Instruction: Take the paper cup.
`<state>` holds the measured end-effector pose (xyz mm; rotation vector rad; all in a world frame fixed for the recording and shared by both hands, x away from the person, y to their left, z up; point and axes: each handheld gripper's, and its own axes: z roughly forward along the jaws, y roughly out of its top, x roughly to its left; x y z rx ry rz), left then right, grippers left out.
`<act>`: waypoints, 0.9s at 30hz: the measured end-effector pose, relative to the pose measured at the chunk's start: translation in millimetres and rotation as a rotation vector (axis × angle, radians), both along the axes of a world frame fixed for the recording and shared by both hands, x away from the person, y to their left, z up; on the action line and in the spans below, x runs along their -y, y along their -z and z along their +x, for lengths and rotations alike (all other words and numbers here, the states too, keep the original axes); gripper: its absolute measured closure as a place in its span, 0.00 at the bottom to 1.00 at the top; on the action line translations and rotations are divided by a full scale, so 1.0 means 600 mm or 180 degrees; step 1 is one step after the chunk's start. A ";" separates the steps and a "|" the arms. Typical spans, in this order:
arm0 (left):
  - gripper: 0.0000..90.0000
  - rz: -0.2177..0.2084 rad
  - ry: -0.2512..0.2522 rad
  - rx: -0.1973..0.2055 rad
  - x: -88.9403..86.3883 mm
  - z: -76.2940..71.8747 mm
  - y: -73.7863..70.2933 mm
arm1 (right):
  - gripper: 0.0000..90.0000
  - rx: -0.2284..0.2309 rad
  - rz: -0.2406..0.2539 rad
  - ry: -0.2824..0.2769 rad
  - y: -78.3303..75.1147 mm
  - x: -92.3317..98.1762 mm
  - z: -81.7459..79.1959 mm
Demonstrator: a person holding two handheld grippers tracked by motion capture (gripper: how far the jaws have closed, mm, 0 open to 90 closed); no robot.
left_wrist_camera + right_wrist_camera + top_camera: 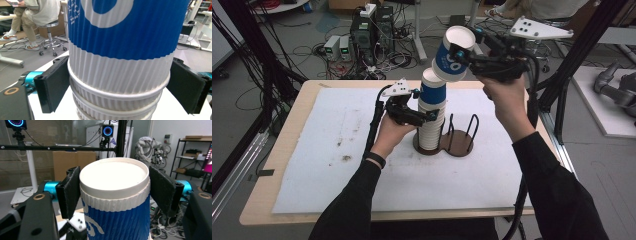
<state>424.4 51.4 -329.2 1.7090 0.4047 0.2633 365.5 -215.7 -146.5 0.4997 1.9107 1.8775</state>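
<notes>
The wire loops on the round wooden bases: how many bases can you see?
2. One base holds the stack of cups; the other base stands to its right, touching it, with bare wire loops.

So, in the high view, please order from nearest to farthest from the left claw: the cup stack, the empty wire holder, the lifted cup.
1. cup stack: between the left claw jaws.
2. empty wire holder: right beside it.
3. lifted cup: raised, upper right.

The cup stack (432, 112) and wire holder (460, 136) block mid-table; the white mat (327, 150) lies open leftward.
</notes>
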 end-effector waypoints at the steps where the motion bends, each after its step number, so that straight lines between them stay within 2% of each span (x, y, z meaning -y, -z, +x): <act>1: 0.12 0.0000 0.0000 0.0000 0.000 0.000 0.000 | 0.33 0.0000 0.0000 0.0000 0.000 0.000 0.000; 5: 0.12 0.0001 -0.0013 -0.0005 0.000 0.000 0.000 | 0.33 0.0030 -0.0139 0.0149 0.008 0.031 -0.011; 6: 0.12 0.0005 -0.0019 -0.0001 0.001 -0.001 -0.001 | 0.33 -0.0009 -0.0138 0.0161 0.019 0.047 -0.015; 7: 0.12 0.0005 -0.0019 -0.0001 0.001 -0.001 -0.001 | 0.33 -0.0009 -0.0138 0.0161 0.019 0.047 -0.015; 8: 0.12 0.0012 -0.0023 0.0000 0.001 -0.002 -0.001 | 0.33 -0.0033 -0.0175 0.0224 0.032 0.063 -0.020; 11: 0.12 0.0011 -0.0023 -0.0012 0.001 -0.002 -0.002 | 0.33 -0.0055 -0.0156 0.0272 0.044 0.079 -0.025; 12: 0.12 0.0011 -0.0016 -0.0027 0.000 -0.003 -0.003 | 0.33 -0.0098 -0.0120 0.0308 0.058 0.096 -0.031; 15: 0.12 0.0031 0.0008 -0.0041 -0.004 -0.002 -0.004 | 0.33 -0.0132 -0.0156 0.0384 0.073 0.108 -0.037; 16: 0.12 0.0045 -0.0008 -0.0028 -0.005 -0.002 -0.004 | 0.33 -0.0150 -0.0186 0.0436 0.090 0.119 -0.043; 17: 0.12 0.0045 -0.0008 -0.0028 -0.005 -0.002 -0.004 | 0.33 -0.0150 -0.0186 0.0436 0.090 0.119 -0.043; 18: 0.12 0.0041 -0.0006 -0.0010 -0.005 -0.003 -0.005 | 0.33 -0.0173 -0.0148 0.0462 0.107 0.129 -0.050; 19: 0.12 0.0041 -0.0006 -0.0010 -0.005 -0.003 -0.005 | 0.33 -0.0173 -0.0148 0.0462 0.107 0.129 -0.050; 20: 0.12 0.0064 -0.0012 0.0009 -0.005 -0.004 -0.005 | 0.33 -0.0180 -0.0123 0.0484 0.123 0.138 -0.055; 21: 0.12 0.0084 -0.0021 0.0019 -0.004 -0.005 -0.006 | 0.33 -0.0180 -0.0123 0.0484 0.123 0.138 -0.055; 22: 0.12 0.0114 -0.0046 0.0053 -0.004 -0.009 -0.008 | 0.33 -0.0212 -0.0102 0.0488 0.139 0.144 -0.058; 23: 0.11 0.0114 -0.0046 0.0053 -0.004 -0.009 -0.008 | 0.33 -0.0212 -0.0102 0.0488 0.139 0.144 -0.058; 24: 0.11 0.0131 -0.0055 0.0088 -0.005 -0.011 -0.010 | 0.33 -0.0245 -0.0099 0.0494 0.153 0.149 -0.062; 27: 0.09 0.0134 -0.0067 0.0083 -0.006 -0.013 -0.012 | 0.33 -0.0271 -0.0071 0.0497 0.167 0.155 -0.065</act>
